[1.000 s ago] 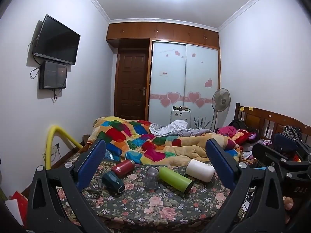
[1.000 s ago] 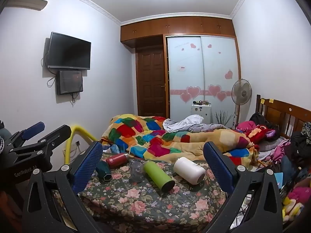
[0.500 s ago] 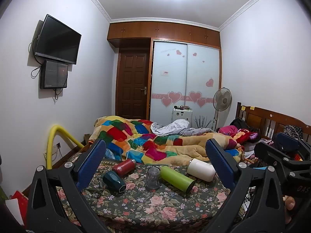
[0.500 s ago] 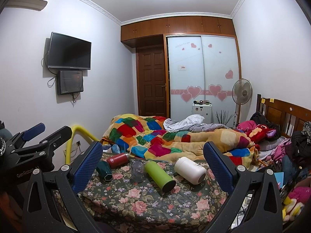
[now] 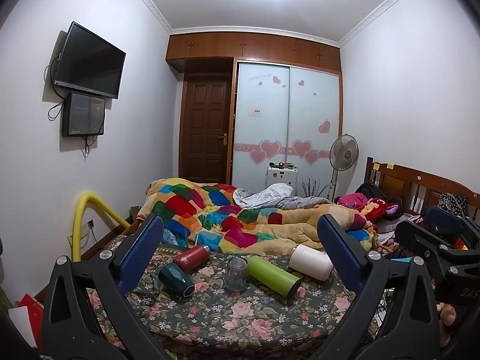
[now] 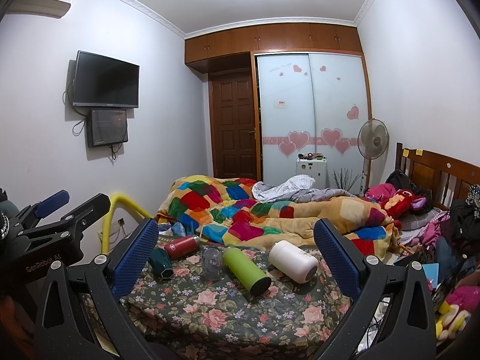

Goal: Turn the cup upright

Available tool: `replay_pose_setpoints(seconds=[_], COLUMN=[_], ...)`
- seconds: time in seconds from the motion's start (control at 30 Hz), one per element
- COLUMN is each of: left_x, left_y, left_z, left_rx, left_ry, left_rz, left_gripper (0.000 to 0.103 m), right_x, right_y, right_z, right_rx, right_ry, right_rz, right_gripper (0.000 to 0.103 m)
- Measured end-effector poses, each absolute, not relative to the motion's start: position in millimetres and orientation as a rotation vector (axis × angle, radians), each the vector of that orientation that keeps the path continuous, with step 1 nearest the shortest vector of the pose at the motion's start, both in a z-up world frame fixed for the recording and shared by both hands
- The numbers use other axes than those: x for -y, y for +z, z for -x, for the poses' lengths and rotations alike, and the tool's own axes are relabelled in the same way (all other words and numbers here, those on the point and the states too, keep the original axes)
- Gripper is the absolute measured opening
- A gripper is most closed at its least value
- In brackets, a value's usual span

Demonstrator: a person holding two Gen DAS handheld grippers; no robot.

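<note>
Currently left gripper [image 5: 240, 249] wide open, empty; right gripper [image 6: 235, 247] likewise. On floral cloth [image 5: 210, 315], left to right: teal cup [image 5: 176, 279], red bottle [image 5: 192, 257], clear cup [image 5: 236, 273] at 12 o'clock, mouth-down, green bottle [image 5: 274, 275], white bottle [image 5: 312, 261]

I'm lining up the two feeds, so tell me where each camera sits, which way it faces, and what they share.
Left wrist: on the left gripper, looking forward across the floral table to the bed and wardrobe; own open jaws frame the view, right gripper at the right edge.
Right wrist: on the right gripper, same heading from further right; own open jaws, left gripper at the left edge.
Shared: red bottle, teal cup, clear cup, green bottle, white bottle.
</note>
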State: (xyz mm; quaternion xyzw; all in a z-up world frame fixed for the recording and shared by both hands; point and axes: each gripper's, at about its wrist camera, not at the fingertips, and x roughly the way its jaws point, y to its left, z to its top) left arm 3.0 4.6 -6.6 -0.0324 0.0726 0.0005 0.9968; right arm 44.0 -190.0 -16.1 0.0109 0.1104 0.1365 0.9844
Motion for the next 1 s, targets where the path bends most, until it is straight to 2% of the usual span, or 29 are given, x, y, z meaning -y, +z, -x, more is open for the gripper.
replay_pose_setpoints(seconds=[1.0], left_x=[1.6], left_y=[-7.5], left_z=[-6.2], left_rx=[-0.145], left_ry=[0.004], left_rz=[0.056], left_gripper=[0.103], right_x=[195.8], right_y=[-14.0], right_z=[-46.1], right_rx=[-0.221], right_ry=[0.277], right_rz=[-0.031], right_gripper=[0.103])
